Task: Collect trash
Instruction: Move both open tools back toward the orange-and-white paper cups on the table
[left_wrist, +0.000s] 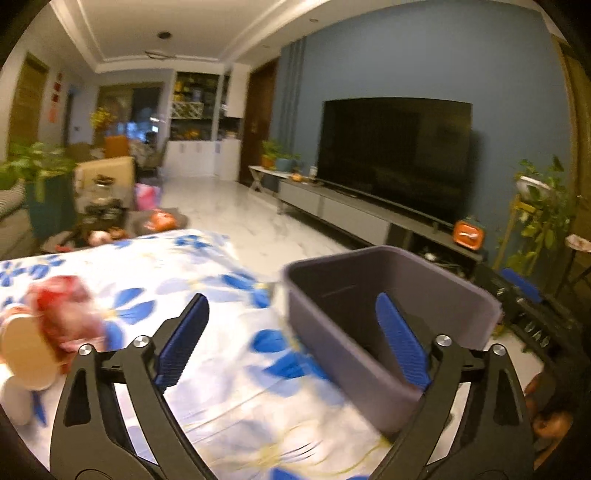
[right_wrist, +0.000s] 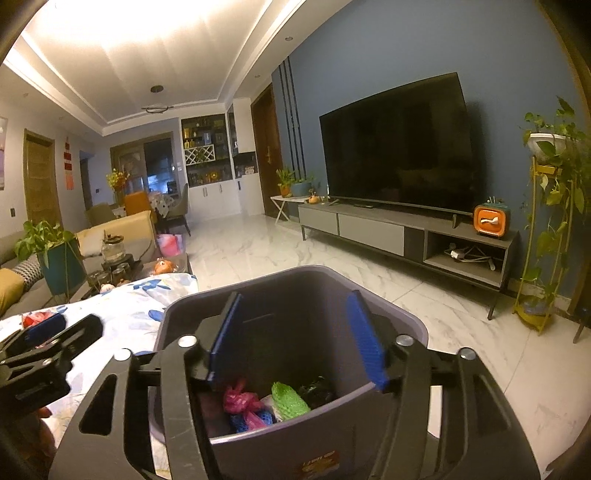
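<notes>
We see the grey bin (right_wrist: 280, 369) at the right edge of the flower-cloth desk (left_wrist: 207, 332), w/ pink, green, blue & dark trash (right_wrist: 266, 402) low inside; its near wall hides the bottom. Right tool (right_wrist: 295, 336) hangs over the bin mouth, jaws apart, nothing gripped. Left tool (left_wrist: 291, 339) gapes wide, empty, right finger in front of the bin. Red wrapper stuff (left_wrist: 59, 314) at far left is too blurred to ID.
</notes>
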